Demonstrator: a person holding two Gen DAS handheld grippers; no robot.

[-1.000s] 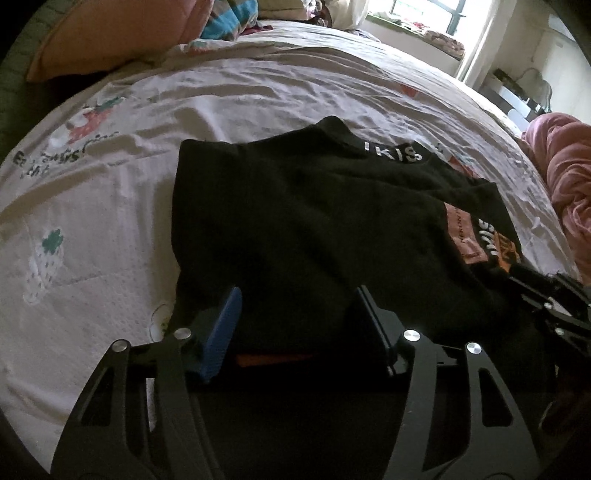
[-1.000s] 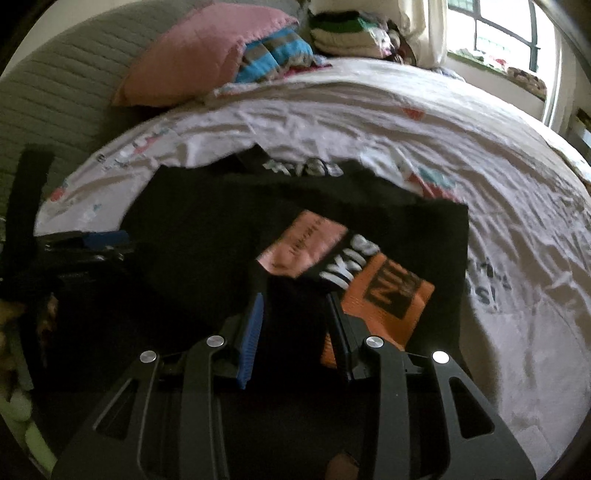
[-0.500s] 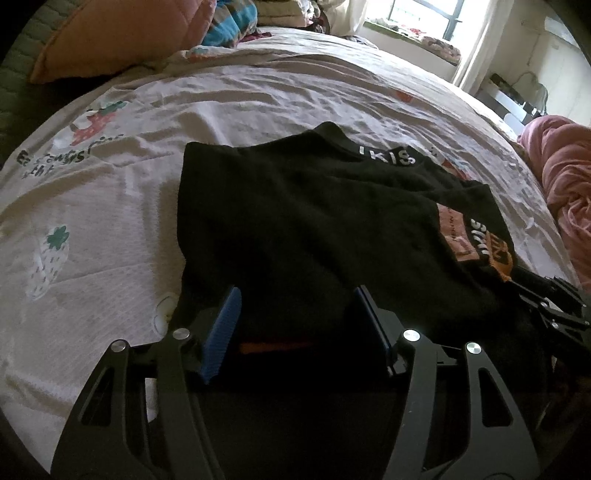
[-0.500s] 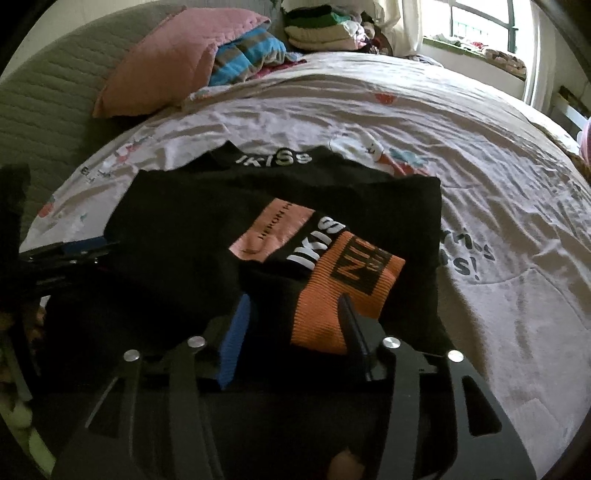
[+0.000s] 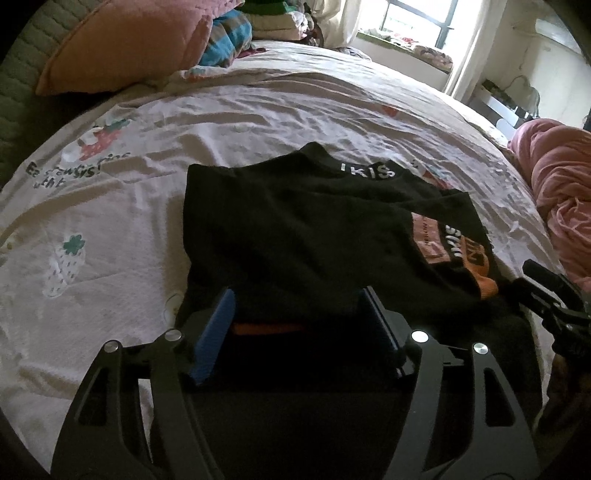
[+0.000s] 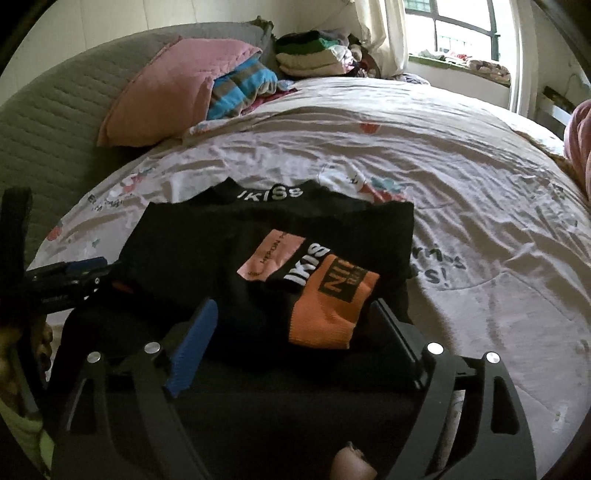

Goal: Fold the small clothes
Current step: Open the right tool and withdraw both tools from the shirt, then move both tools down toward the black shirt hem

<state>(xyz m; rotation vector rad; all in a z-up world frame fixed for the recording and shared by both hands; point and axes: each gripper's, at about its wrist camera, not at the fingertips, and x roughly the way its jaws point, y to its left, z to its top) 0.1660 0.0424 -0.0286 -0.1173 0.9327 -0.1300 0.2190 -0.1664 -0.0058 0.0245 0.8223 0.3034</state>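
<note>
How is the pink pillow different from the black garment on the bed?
The pink pillow is puffy and leans against the headboard; the black garment lies flat, folded, at the near edge. The pillow is plain; the garment bears white lettering and an orange cuff. Both rest on the same bed.

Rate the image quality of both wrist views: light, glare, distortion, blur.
Left wrist view: window blown out by backlight, black garment underexposed with folds barely readable, strong fisheye bending of the bed sheet. Right wrist view: same backlit window, dark garment, orange cuff and lettering readable, edges vignetted, no obvious motion blur.
</note>
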